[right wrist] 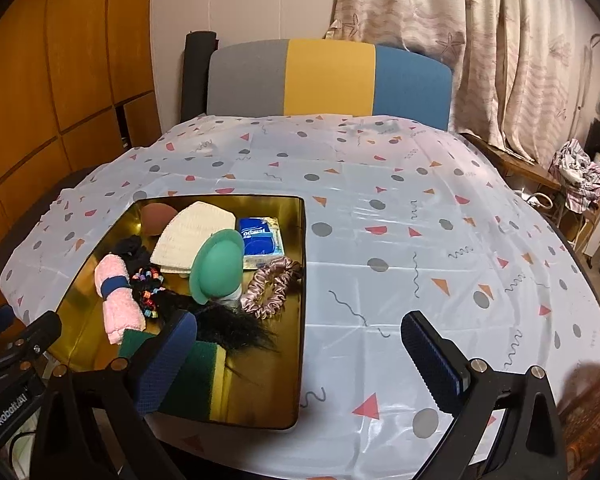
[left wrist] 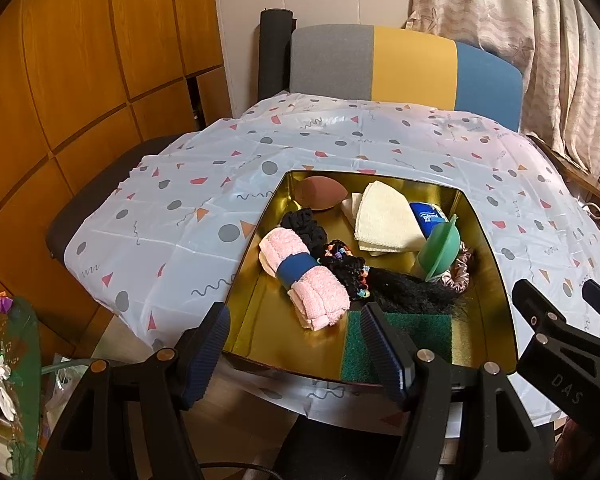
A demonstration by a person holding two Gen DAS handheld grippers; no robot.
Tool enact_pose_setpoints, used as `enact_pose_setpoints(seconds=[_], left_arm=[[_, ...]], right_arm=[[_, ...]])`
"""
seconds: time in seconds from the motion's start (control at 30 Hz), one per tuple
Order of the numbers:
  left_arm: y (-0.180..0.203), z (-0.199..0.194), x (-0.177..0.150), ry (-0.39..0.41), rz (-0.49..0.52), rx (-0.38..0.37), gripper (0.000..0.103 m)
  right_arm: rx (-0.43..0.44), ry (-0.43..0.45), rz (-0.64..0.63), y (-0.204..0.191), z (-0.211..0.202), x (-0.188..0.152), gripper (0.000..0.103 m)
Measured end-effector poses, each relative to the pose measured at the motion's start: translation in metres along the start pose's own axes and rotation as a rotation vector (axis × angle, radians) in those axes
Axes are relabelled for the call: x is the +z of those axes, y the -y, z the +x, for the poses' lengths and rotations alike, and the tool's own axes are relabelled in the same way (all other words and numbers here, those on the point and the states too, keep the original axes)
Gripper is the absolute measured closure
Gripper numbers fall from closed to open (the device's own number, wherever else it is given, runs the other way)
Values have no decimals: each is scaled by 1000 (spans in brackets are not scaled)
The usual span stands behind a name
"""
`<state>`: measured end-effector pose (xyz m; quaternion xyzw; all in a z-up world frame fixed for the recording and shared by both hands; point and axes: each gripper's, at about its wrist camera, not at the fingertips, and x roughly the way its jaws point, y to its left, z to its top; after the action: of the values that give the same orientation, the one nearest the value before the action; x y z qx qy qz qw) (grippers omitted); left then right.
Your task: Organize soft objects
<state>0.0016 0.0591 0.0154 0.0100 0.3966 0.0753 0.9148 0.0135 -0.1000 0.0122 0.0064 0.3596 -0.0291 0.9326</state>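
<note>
All the soft items sit inside the gold tin (left wrist: 256,236); none shows on the tablecloth (right wrist: 420,240). That fits either a packed tin or one about to be emptied, so I'm not calling a stage. Left gripper (left wrist: 300,348) hangs over the tin's near edge, jaws wide apart, holding nothing. Right gripper (right wrist: 300,356) is equally wide and empty; its left finger overlaps the tin's near-right corner, its right finger is over bare cloth. Left is therefore the nearer hand for most contents. Pink towel roll (left wrist: 304,280) lies just ahead of the left gripper, long axis diagonal, far-left to near-right, blue band mid-length. Green scrub pad (left wrist: 416,324) lies flat at the near wall, partly behind the left gripper's right finger. Black hairpiece (left wrist: 412,292) runs across behind it. Right view shows what left hides: tissue pack (right wrist: 260,236) nearly in full, pink scrunchie (right wrist: 272,284) clear against the right wall, both behind the green silicone cup (right wrist: 216,264) from the left. Cream cloth (left wrist: 384,220) and brown sponge (left wrist: 320,192) sit at the far end.
</note>
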Motion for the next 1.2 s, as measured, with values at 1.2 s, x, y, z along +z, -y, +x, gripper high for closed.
enact_pose_setpoints(seconds=[1.2], left_arm=[[-4, 9, -3, -39, -8, 11, 34]], right_arm=[[31, -48, 21, -3, 9, -4, 0]])
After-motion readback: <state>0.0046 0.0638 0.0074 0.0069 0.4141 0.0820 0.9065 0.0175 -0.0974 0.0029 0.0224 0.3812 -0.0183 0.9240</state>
